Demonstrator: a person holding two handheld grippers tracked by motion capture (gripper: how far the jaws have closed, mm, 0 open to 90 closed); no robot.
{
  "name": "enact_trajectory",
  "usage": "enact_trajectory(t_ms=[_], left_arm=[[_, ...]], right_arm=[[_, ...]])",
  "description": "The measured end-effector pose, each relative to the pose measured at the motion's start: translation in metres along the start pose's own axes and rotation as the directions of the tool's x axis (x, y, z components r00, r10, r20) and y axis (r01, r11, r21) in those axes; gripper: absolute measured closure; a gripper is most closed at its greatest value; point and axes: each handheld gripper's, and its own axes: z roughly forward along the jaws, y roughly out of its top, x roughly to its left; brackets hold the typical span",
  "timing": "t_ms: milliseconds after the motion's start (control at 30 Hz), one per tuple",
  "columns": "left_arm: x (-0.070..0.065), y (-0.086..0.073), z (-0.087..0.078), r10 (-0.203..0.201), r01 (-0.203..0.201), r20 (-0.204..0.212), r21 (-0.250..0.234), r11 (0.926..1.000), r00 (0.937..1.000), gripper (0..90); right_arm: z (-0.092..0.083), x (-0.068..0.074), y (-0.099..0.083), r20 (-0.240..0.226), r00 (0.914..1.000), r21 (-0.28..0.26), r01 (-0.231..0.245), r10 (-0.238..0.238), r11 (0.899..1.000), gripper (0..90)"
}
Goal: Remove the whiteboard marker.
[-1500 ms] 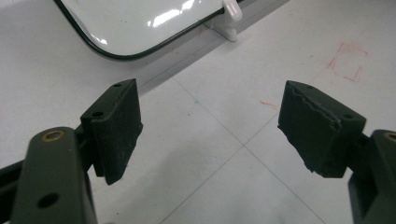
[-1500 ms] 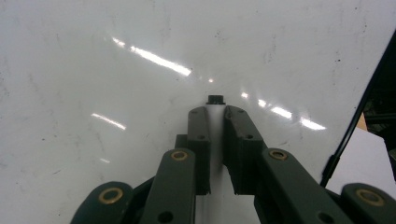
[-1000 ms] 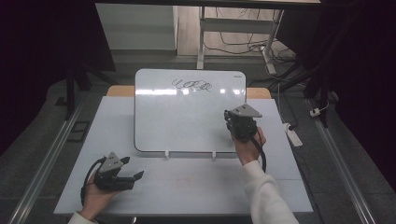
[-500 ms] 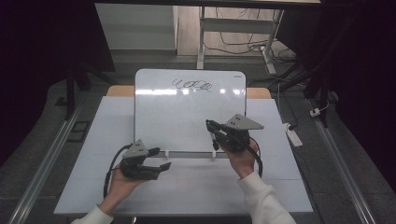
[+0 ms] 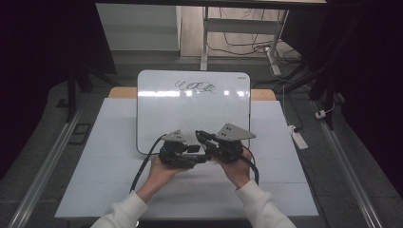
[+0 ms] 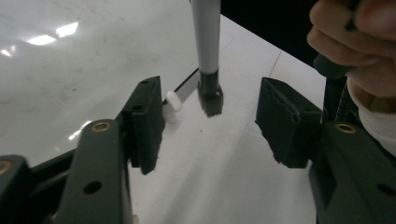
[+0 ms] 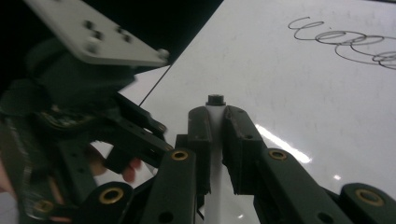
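Here, the right gripper point(image 5: 205, 140) clamps a white marker pen with a black cap point(image 7: 215, 109) over the near edge of a white glossy whiteboard point(image 5: 190, 109) on the pale tabletop point(image 5: 104, 161). The left gripper point(image 6: 210, 121), its jaws just closing, brackets the pen's capped end point(image 6: 209, 95) without touching it.

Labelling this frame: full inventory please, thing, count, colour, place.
whiteboard: 1, white, table centre, black scribble near its far edge
marker: 1, white with black end, clamped in the right gripper, its end between the left jaws, untouched
table: 1, white top
power strip: 1, white, floor right of the table
left gripper: 1, black, near edge of the whiteboard, jaws have just been closing, pads not yet on the marker
right gripper: 1, black, beside the left one
hands: 2, white sleeves, bottom
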Motion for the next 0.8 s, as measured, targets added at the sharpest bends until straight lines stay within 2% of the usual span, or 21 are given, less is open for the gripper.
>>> enact_trajectory(t_ms=[200, 500, 633, 800], left_arm=[[0.005, 0.0, 0.007, -0.034, 0.034, 0.037, -0.01, 0.9994, 0.9987, 53.2], [0.007, -0.001, 0.011, -0.029, 0.029, 0.035, -0.011, 0.9995, 0.999, 74.7], [0.006, 0.0, 0.01, -0.023, 0.024, 0.025, -0.011, 0.9997, 0.9994, 76.6], [0.005, -0.001, 0.009, 0.006, -0.006, -0.013, -0.012, 0.9999, 0.9999, 77.5]], right_arm=[[0.002, 0.009, 0.002, -0.004, 0.9992, -0.002, 0.039, -0.039, 0.999, 80.5], [0.003, 0.014, 0.002, -0.007, 0.9978, -0.004, 0.066, -0.066, 0.998, 80.5], [0.003, 0.016, 0.002, -0.003, 0.9965, -0.002, 0.084, -0.084, 0.996, 80.4], [0.003, 0.015, 0.002, -0.012, 0.9963, -0.002, 0.086, -0.086, 0.996, 78.1]])
